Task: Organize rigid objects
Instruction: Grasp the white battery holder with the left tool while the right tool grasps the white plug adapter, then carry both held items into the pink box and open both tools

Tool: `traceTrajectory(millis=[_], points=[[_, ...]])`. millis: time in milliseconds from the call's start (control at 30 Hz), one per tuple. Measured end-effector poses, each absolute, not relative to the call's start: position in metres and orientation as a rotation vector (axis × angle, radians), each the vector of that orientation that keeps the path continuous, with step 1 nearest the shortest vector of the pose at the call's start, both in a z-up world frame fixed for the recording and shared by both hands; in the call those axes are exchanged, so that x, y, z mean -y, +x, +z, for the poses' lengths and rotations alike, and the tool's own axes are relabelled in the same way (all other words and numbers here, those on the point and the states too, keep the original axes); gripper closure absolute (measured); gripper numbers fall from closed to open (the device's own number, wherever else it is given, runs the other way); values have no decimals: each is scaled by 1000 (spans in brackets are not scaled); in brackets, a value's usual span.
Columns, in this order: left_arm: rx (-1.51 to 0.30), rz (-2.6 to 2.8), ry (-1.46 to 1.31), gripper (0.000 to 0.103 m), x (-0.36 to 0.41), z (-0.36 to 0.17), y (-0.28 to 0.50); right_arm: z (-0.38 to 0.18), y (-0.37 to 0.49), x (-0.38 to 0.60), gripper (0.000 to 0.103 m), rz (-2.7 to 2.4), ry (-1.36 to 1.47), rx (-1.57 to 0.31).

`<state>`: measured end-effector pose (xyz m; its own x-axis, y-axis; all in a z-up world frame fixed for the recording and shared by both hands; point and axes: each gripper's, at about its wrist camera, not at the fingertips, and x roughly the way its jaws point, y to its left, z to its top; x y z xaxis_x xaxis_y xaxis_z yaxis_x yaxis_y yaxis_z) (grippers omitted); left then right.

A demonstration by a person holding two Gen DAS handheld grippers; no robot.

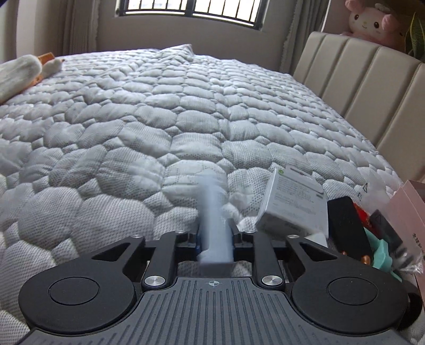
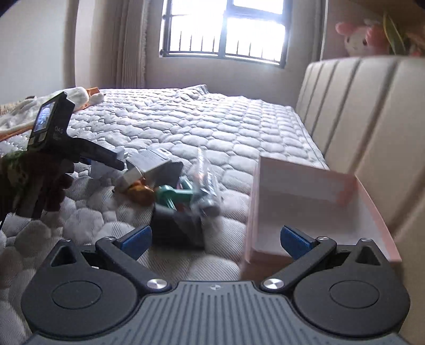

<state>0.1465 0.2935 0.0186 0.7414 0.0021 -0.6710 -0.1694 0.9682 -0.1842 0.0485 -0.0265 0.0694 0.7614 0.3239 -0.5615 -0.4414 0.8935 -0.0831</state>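
Observation:
My left gripper [image 1: 215,236] is shut on a pale blue-grey block [image 1: 212,212], held just above the quilted bed; it also shows in the right wrist view [image 2: 106,162]. To its right lies a pile: a white printed box [image 1: 294,207], a black case [image 1: 348,225] and a teal piece [image 1: 382,254]. In the right wrist view the pile [image 2: 180,191] lies ahead, left of an open pink box [image 2: 305,209]. My right gripper [image 2: 215,238] is open and empty, low over the bed, with its right finger in front of the pink box.
The quilted grey mattress [image 1: 159,119] stretches ahead. A beige padded headboard [image 1: 372,87] runs along the right. A white plush toy [image 1: 21,74] lies at the far left, a pink plush [image 1: 372,24] sits above the headboard. A barred window [image 2: 225,29] is behind.

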Motion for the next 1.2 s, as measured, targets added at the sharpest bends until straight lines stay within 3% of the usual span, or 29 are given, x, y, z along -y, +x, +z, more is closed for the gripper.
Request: traceTrajectory(millis=[133,267,333,467,600,633,667,733,1200], points=[[-722,28,-193,85,-292,19,115,69,60,-9,3,482,-234,-546],[-702,-28,-200,88,-292,25,69,66,87,-61,28,573,-228,-594],[-689,-56,-225,88,-294,30,46,61,106,-90,34,608,-212,-630],[-660,-72,-255,88,-292,38,7,41,143,-139,37,601,-202,-697],[-654,-90,-269,88,-288,38,-14,10,171,-165,49,571,-232,-805],[-658,-101,-274,88,-285,36,-17,8,170,-167,61,563,-244,-807],[-662,-115,-282,88,-282,35,-19,12,165,-165,65,561,-251,-797],[-670,-139,-291,88,-274,33,-21,26,154,-154,83,593,-220,-792],[-742,-346,-178,88,-157,48,-54,77,11,9,83,564,-185,-756]])
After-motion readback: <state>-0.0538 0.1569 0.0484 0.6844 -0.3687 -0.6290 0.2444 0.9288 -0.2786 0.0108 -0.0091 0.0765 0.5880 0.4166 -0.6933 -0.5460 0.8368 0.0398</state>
